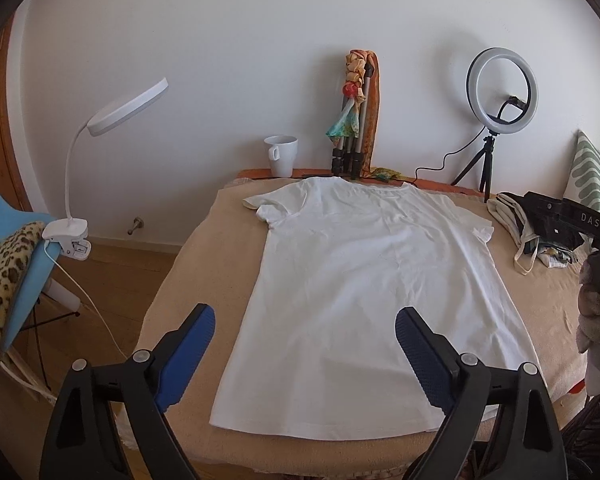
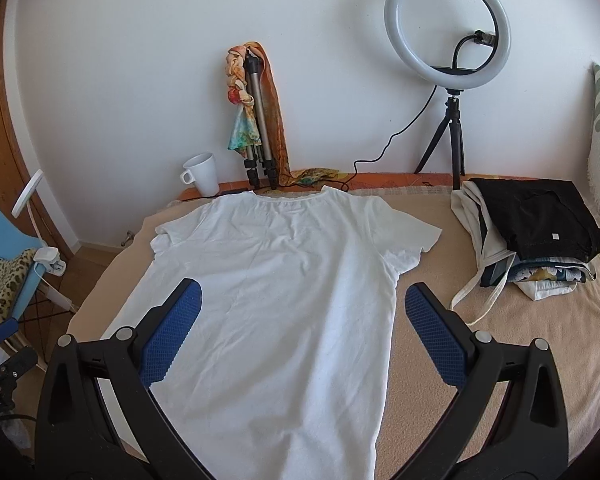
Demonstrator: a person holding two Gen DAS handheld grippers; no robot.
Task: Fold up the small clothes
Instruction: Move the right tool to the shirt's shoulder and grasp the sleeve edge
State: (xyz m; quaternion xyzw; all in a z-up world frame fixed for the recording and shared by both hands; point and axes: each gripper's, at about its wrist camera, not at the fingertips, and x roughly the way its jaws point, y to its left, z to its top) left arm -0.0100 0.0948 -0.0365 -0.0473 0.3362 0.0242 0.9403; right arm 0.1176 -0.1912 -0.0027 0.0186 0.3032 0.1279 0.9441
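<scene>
White T-shirt (image 1: pixel 360 280) lies flat on the bed (image 1: pixel 204 264), collar away; both grippers (left gripper (image 1: pixel 305 340), right gripper (image 2: pixel 302 318)) hover over its hem, fingers spread, empty.

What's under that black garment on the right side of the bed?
The black garment tops a stack: a cream tote bag with loose straps and patterned folded fabric show beneath. Anything deeper in the stack is covered.

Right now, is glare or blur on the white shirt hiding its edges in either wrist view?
Left wrist view: the shirt is evenly lit, hem and sleeves sharp against the tan blanket; fisheye bends the edges. Right wrist view: the shirt is bright, creases still visible, no blur; its near hem runs out of frame.
</scene>
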